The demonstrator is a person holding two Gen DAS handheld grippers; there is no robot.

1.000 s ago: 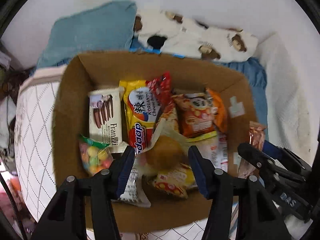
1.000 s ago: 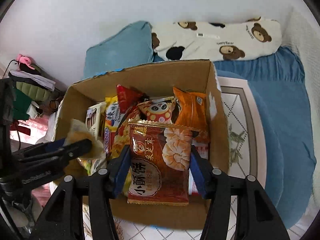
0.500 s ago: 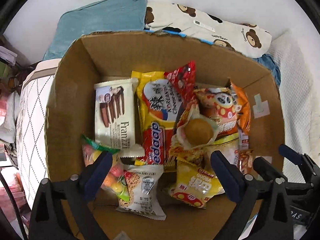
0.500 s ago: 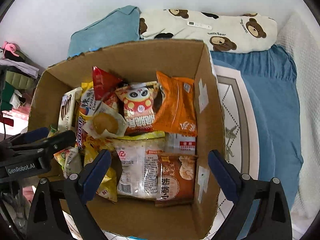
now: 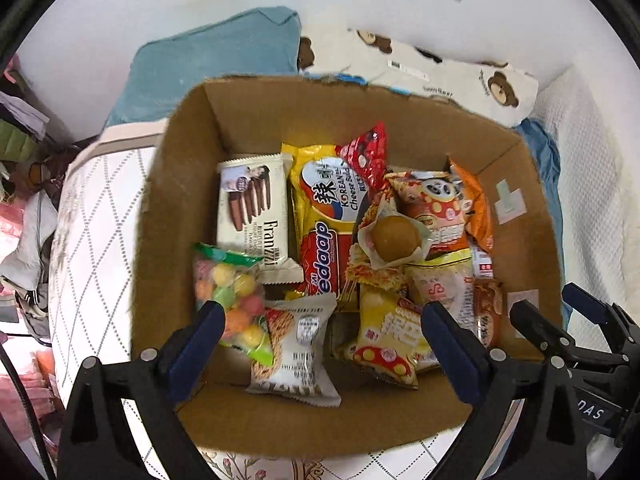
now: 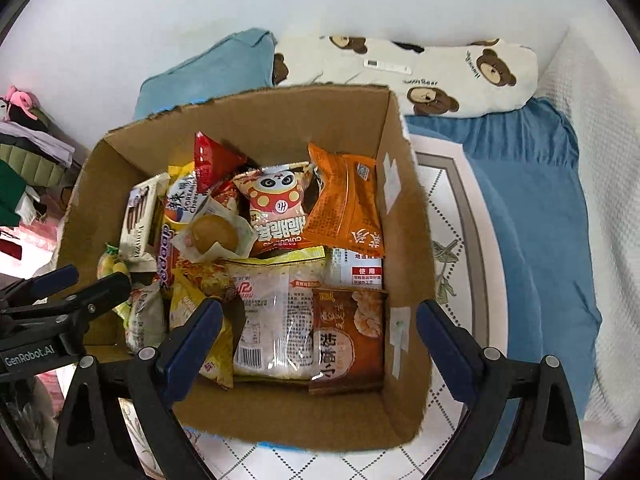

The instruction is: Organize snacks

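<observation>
Left wrist view: left gripper (image 5: 320, 344) and right gripper (image 6: 318, 334) gape wide, empty, above the cardboard box (image 5: 256, 120); snacks (bun (image 5: 396, 239) at two o'clock) seemingly settled. Withdraw straight upward.

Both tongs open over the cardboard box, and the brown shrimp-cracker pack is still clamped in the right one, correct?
Not quite. Both tongs are open over the cardboard box, but the right tongs hold nothing: the right wrist view shows the brown shrimp-cracker pack lying in the box, clear of both pads. The left tongs are empty too.
</observation>
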